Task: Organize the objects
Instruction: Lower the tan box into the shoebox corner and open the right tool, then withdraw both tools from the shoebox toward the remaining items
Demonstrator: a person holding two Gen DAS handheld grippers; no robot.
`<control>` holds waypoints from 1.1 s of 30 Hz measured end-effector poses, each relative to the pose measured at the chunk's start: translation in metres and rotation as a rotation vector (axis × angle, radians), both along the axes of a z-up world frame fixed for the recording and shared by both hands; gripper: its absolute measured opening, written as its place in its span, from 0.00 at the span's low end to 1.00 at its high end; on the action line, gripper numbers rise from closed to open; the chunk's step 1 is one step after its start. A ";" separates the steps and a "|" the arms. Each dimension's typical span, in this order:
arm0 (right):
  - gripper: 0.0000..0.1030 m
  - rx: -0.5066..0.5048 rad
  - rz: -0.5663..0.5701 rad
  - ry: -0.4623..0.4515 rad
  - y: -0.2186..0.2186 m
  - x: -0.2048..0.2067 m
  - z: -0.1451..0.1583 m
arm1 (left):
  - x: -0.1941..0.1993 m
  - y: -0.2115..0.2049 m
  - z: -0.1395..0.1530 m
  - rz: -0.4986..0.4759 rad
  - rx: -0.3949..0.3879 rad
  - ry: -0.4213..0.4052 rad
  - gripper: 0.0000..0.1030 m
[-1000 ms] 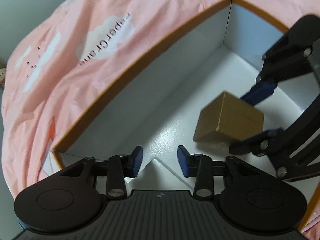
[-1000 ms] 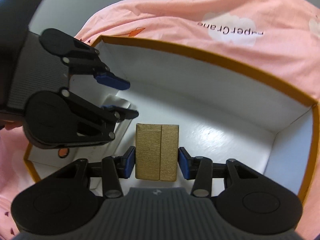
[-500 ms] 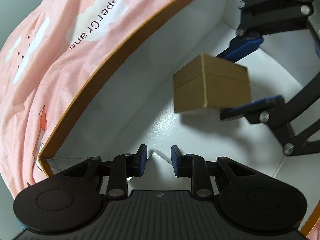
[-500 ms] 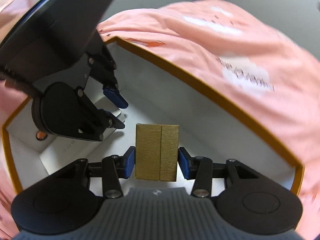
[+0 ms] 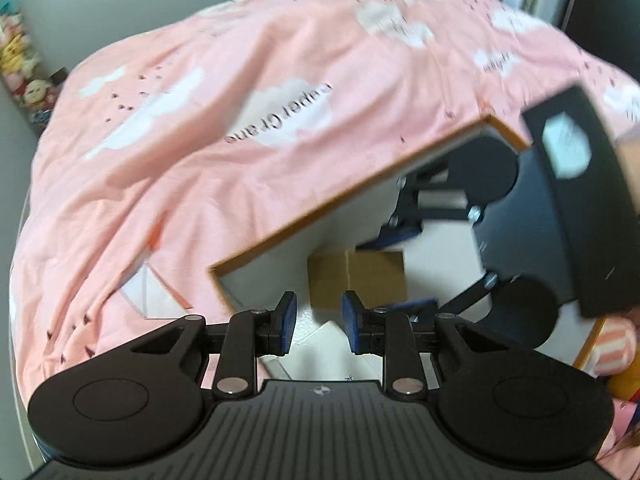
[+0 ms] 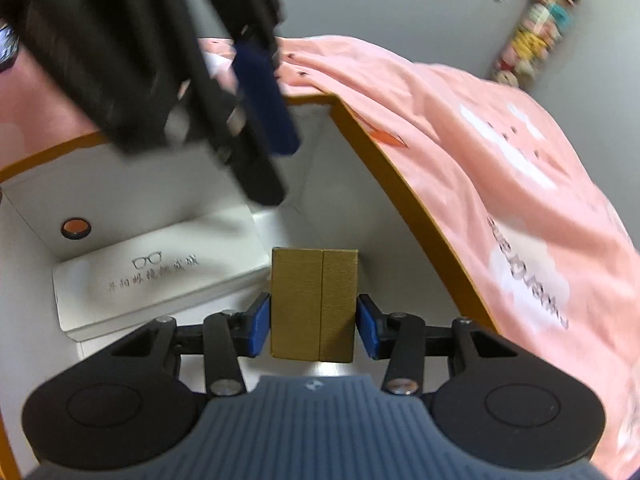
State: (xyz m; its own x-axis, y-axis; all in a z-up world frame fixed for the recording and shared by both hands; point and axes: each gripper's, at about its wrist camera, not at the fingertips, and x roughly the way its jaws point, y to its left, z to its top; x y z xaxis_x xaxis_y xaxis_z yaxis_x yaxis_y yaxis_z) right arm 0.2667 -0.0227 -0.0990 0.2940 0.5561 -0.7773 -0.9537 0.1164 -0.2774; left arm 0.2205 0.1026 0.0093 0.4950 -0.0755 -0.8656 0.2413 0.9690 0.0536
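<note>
My right gripper [image 6: 314,322] is shut on a small gold-brown box [image 6: 314,304] and holds it inside the white storage box with an orange rim [image 6: 404,184], close to its corner. The same gold box [image 5: 358,276] shows in the left wrist view, between the right gripper's blue pads [image 5: 394,236]. My left gripper [image 5: 318,322] is empty with its jaws slightly apart, above the storage box's near corner [image 5: 218,274]. It appears large and blurred in the upper left of the right wrist view [image 6: 264,104].
A white glasses case [image 6: 160,272] with a printed glasses logo lies on the storage box floor, left of the gold box. An orange disc [image 6: 75,227] sits on the box wall behind it. A pink cloud-print blanket [image 5: 200,120] surrounds the box.
My left gripper has lifted and pulled back out of the storage box. My right gripper has swung the gold box across toward the corner next to the glasses case.
</note>
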 end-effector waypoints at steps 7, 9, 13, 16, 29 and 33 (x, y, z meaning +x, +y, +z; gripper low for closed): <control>0.46 -0.042 0.104 -0.112 0.018 -0.016 -0.004 | -0.004 0.014 0.003 0.071 0.006 -0.018 0.29; 0.47 -0.052 0.104 -0.138 0.019 -0.016 -0.005 | -0.003 0.019 0.001 0.097 0.001 -0.021 0.29; 0.49 -0.055 0.068 -0.168 0.013 -0.028 0.000 | -0.007 0.025 0.001 0.130 -0.016 -0.034 0.29; 0.59 -0.059 0.013 -0.165 0.010 -0.025 0.004 | -0.011 0.030 0.005 0.154 -0.024 -0.049 0.29; 0.11 -0.041 -0.147 0.028 0.007 -0.013 -0.003 | -0.014 0.036 0.006 0.197 -0.061 -0.049 0.30; 0.03 -0.026 -0.112 0.021 0.014 -0.022 -0.005 | -0.015 0.037 0.003 0.206 -0.059 -0.042 0.30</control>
